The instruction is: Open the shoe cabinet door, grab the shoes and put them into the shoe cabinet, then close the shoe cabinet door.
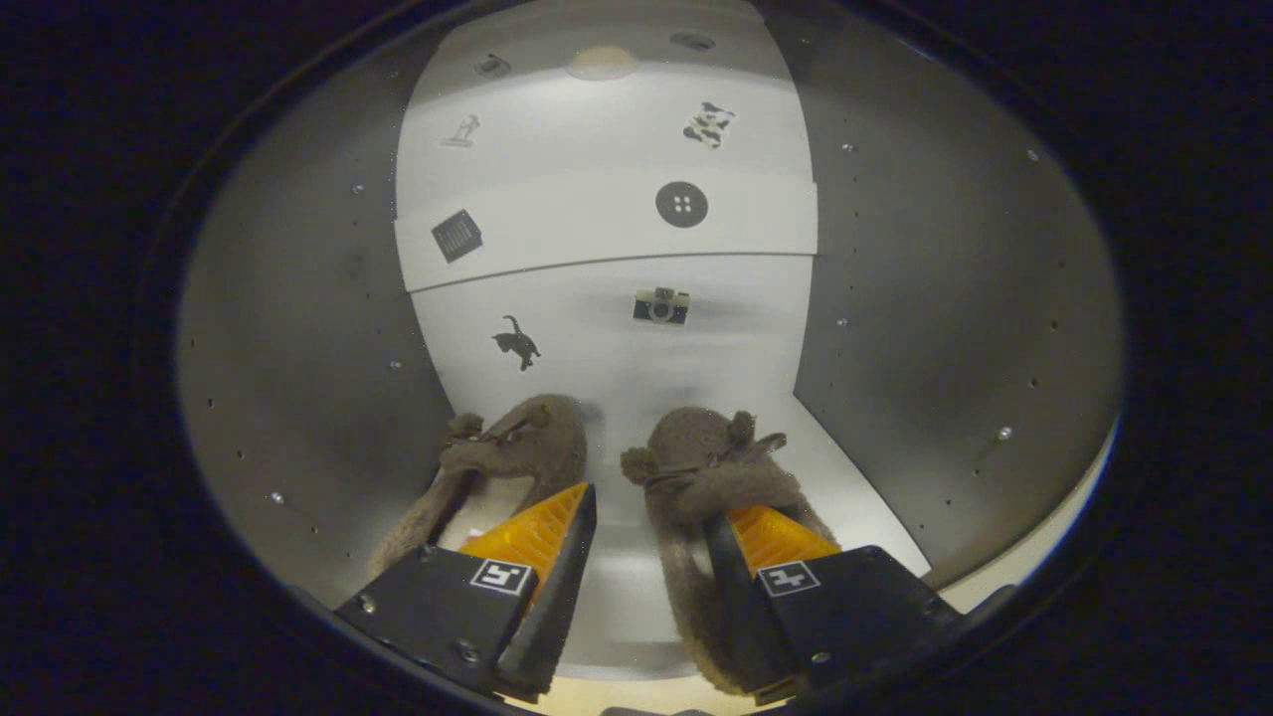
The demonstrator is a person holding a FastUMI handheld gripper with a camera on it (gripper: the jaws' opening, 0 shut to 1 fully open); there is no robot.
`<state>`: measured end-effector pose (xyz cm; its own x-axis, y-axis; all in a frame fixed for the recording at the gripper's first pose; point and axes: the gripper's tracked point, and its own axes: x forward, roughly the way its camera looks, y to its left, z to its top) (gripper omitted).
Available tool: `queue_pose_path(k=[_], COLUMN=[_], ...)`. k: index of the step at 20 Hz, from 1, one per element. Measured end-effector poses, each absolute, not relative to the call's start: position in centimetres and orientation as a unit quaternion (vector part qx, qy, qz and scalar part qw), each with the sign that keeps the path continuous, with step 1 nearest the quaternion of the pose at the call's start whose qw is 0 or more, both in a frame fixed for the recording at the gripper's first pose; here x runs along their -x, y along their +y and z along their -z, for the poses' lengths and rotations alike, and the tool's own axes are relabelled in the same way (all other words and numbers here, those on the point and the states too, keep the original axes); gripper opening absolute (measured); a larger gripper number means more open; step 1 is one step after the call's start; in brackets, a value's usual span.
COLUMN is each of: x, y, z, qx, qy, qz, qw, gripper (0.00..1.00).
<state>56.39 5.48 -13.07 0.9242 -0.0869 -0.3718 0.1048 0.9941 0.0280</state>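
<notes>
Two brown fuzzy slippers stand side by side on the white floor (pixel 636 378) inside the shoe cabinet, toes pointing inward. The left slipper (pixel 517 447) lies under my left finger (pixel 542 532), whose tip reaches over its opening. The right slipper (pixel 696 467) lies under my right finger (pixel 771 542) in the same way. My gripper (pixel 648 507) is open, and only a bare strip of cabinet floor shows between the fingers. Neither finger presses a slipper against the other. The heels of both slippers are hidden behind the fingers.
Grey side walls close in on the left (pixel 308 348) and right (pixel 945 328), dotted with small holes. White panels beyond the slippers carry small stickers, among them a cat (pixel 517 345), a camera (pixel 661 306) and a button (pixel 681 204). A pale front edge (pixel 1034 557) shows at the lower right.
</notes>
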Motion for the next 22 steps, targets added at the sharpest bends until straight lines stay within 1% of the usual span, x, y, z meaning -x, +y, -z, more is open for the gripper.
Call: queue_pose_path(k=[1, 2, 3, 6, 9, 16, 19, 22], x=[-55.7, -55.0, -54.2, -51.6, -48.1, -35.9, -30.0, -23.8], y=[5.7, 6.0, 6.3, 6.5, 7.9, 9.4, 8.8, 7.4], z=[12.9, 12.8, 12.5, 11.2, 9.5, 7.7, 6.9, 6.2], qx=[-0.024, -0.023, -0.019, -0.003, -0.013, 0.004, 0.006, 0.007], qy=[0.182, 0.179, 0.174, 0.149, 0.121, 0.088, 0.074, 0.062], qz=[0.045, 0.042, 0.04, 0.044, 0.023, -0.003, -0.005, -0.002], qw=[0.982, 0.983, 0.984, 0.988, 0.992, 0.996, 0.997, 0.998], gripper=[0.69, 0.76, 0.79, 0.79, 0.79, 0.79, 1.0, 0.99])
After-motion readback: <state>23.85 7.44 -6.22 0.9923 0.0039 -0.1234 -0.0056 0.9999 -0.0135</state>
